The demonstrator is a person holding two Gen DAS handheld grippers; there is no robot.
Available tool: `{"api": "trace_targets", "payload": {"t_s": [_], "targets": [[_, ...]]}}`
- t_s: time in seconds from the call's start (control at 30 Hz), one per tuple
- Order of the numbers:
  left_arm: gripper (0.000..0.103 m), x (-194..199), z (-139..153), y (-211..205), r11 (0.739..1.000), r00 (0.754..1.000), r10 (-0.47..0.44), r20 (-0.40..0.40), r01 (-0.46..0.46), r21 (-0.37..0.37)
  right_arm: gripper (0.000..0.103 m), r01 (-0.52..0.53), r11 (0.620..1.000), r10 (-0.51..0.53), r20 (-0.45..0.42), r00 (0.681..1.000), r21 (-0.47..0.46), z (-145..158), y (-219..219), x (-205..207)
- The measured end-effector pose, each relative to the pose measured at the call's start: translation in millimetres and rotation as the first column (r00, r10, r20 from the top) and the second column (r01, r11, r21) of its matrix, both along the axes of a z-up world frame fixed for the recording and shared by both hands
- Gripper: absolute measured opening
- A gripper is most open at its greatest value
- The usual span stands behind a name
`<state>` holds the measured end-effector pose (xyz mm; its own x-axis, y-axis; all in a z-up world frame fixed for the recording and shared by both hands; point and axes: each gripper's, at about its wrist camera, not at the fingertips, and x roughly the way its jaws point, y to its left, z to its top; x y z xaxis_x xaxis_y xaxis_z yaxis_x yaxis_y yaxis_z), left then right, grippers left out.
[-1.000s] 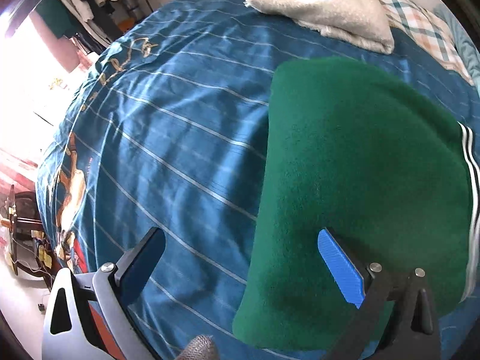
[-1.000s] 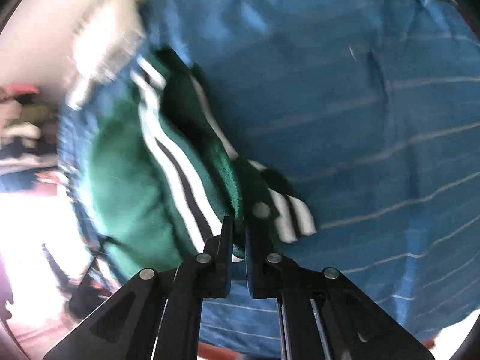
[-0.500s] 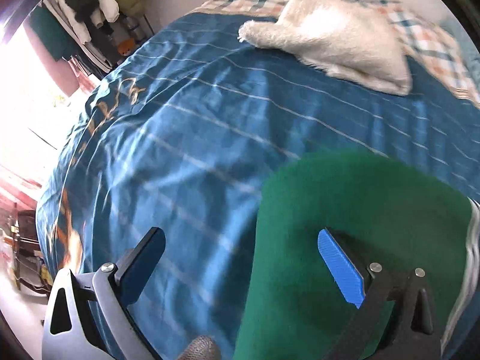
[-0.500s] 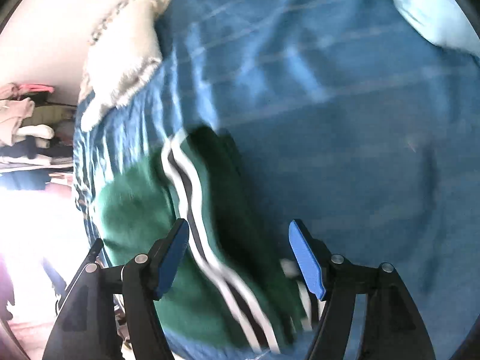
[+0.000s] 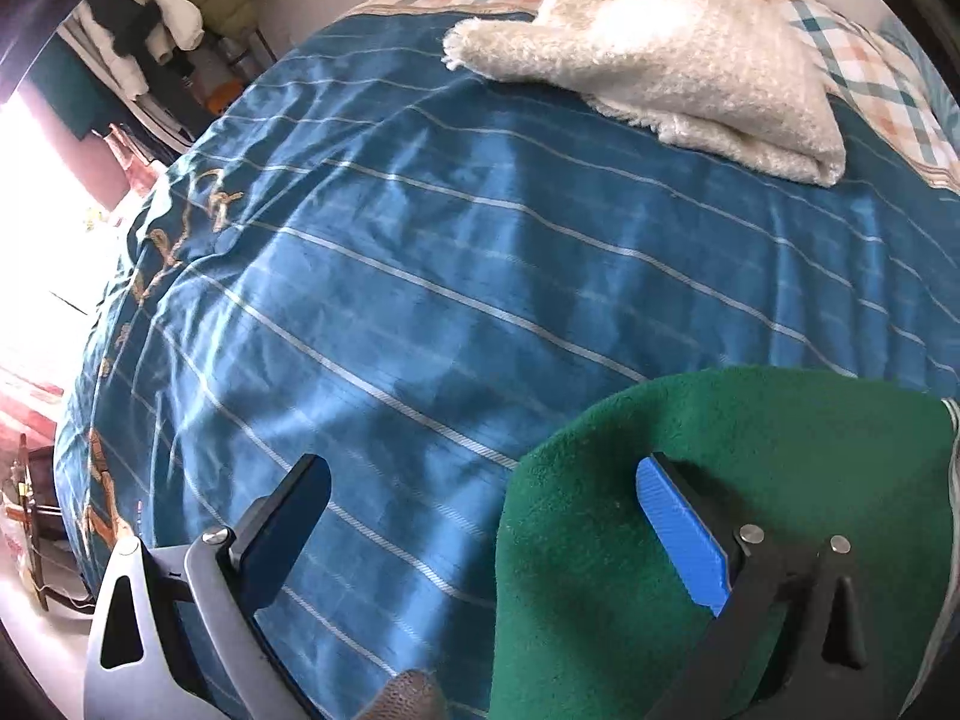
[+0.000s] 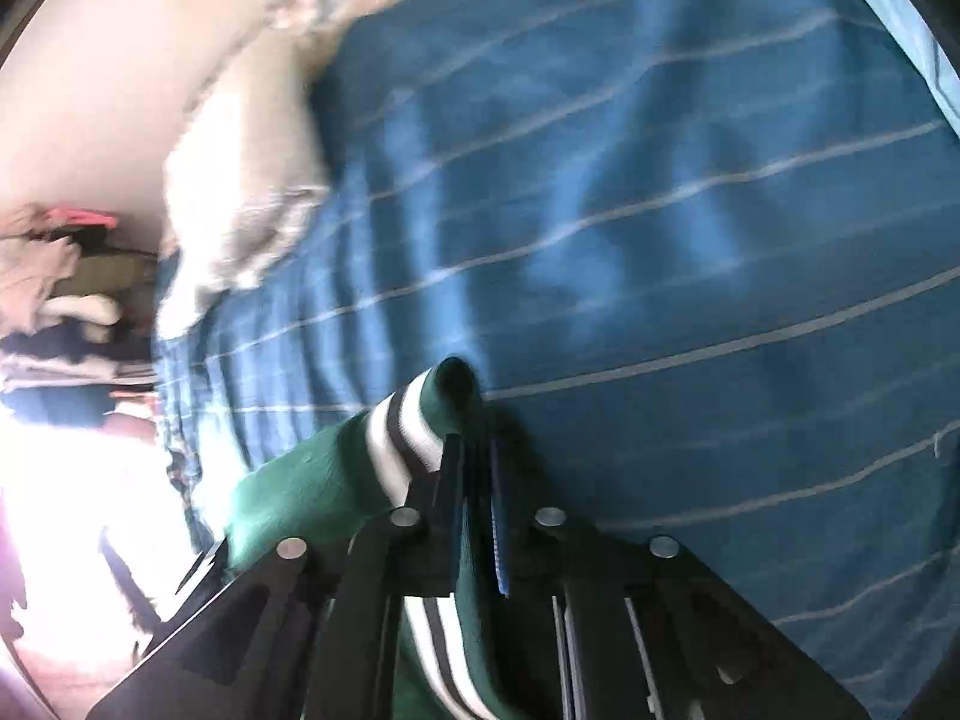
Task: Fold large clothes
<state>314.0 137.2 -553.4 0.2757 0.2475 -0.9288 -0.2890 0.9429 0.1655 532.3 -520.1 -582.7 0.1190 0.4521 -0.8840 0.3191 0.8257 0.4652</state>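
Ahead of my left tongs [image 5: 480, 528] the blue bedspread [image 5: 420, 276] lies open and passable. A folded white fleece blanket [image 5: 660, 54] blocks the far end. The green garment [image 5: 750, 450] covers the near right. Hanging clothes [image 5: 162, 24] crowd the bed's left side.

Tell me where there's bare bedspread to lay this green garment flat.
The widest bare stretch of the blue striped bedspread lies between the green garment near the claws and the folded cream blanket by the plaid pillow. The head end is crowded.
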Motion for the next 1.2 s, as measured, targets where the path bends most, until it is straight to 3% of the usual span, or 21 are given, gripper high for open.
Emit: {"api": "trace_targets", "payload": {"t_s": [0.03,0.1,0.17,0.23,0.27,0.3,0.4,0.5,0.53,0.63,0.67,0.7,0.8,0.87,0.9,0.93,1.2], "targets": [[0.103,-2.3,3.1,1.8,1.0,1.0,0.009,0.0,-0.009,0.003,0.002,-0.023,1.0,0.023,-0.07,0.997,-0.011,-13.4,-1.4,1.6],[0.103,-15.4,15.2,10.3,0.999,0.999,0.048,0.003,-0.048,0.004,0.002,0.001,0.996,0.012,-0.155,0.988,0.086,-21.5,-11.1,-5.3],[0.103,-40.4,31.5,22.7,0.995,0.995,0.097,0.026,-0.097,0.011,0.007,-0.014,0.992,0.031,-0.131,0.991,0.129,-0.7,-23.3,-20.8],[0.103,-75.4,41.9,35.3,0.986,0.987,0.159,0.03,-0.16,0.039,0.04,-0.038,0.993,0.049,-0.094,0.994,0.115,25.7,-39.9,-45.7],[0.103,-94.9,42.9,40.4,0.98,0.982,0.189,0.023,-0.19,0.055,0.073,-0.028,0.99,0.041,-0.092,0.995,0.137,34.5,-47.0,-60.1],[0.103,-115.1,39.6,44.2,0.974,0.976,0.216,0.003,-0.216,0.072,0.083,-0.006,0.986,0.023,-0.103,0.994,0.167,39.9,-55.8,-78.2],[0.103,-166.4,8.6,44.5,0.96,0.961,0.259,-0.094,-0.246,0.133,0.083,0.064,0.965,-0.01,-0.207,0.978,0.256,38.8,-72.0,-127.7],[0.103,-205.8,-35.4,40.7,0.953,0.936,0.295,-0.195,-0.273,0.13,0.083,0.095,0.952,-0.01,-0.279,0.96,0.292,19.7,-66.7,-170.6],[0.103,-215.2,-45.1,40.5,0.95,0.93,0.309,-0.2,-0.29,0.118,0.083,0.106,0.953,-0.016,-0.303,0.953,0.283,11.7,-62.2,-178.8],[0.103,-234.2,-67.4,59.0,0.902,0.889,0.419,-0.186,-0.431,-0.028,0.078,0.131,0.936,-0.019,-0.324,0.946,0.327,-6.6,-42.5,-198.1],[0.103,-234.2,-71.0,61.8,0.897,0.885,0.427,-0.184,-0.441,-0.042,0.045,0.122,0.943,-0.021,-0.312,0.95,0.309,-7.2,-33.5,-202.2],[0.103,-231.2,-72.6,60.7,0.903,0.891,0.417,-0.179,-0.429,-0.03,0.028,0.11,0.958,-0.03,-0.29,0.957,0.265,-1.1,-27.1,-205.3],[0.103,-222.3,-73.4,52.4,0.926,0.912,0.374,-0.168,-0.376,0.02,0.022,0.131,0.967,-0.081,-0.223,0.972,0.22,26.3,-26.2,-209.6],[0.103,-221.4,-74.7,52.7,0.926,0.913,0.375,-0.161,-0.378,0.012,0.016,0.15,0.968,-0.116,-0.17,0.979,0.202,57.8,-37.3,-216.6],[0.103,-220.9,-75.3,53.9,0.924,0.913,0.377,-0.156,-0.382,0.002,0.009,0.16,0.97,-0.132,-0.155,0.979,0.185,67.1,-43.1,-217.9],[0.103,-220.8,-75.8,55.3,0.923,0.913,0.38,-0.151,-0.385,-0.006,0.008,0.165,0.969,-0.137,-0.158,0.978,0.182,70.4,-52.4,-220.6],[0.103,-213.4,-63.7,76.5,0.914,0.899,0.384,-0.209,-0.402,-0.054,0.008,0.055,0.998,-0.051,-0.302,0.952,0.007,-8.3,-48.4,-217.8]]}}
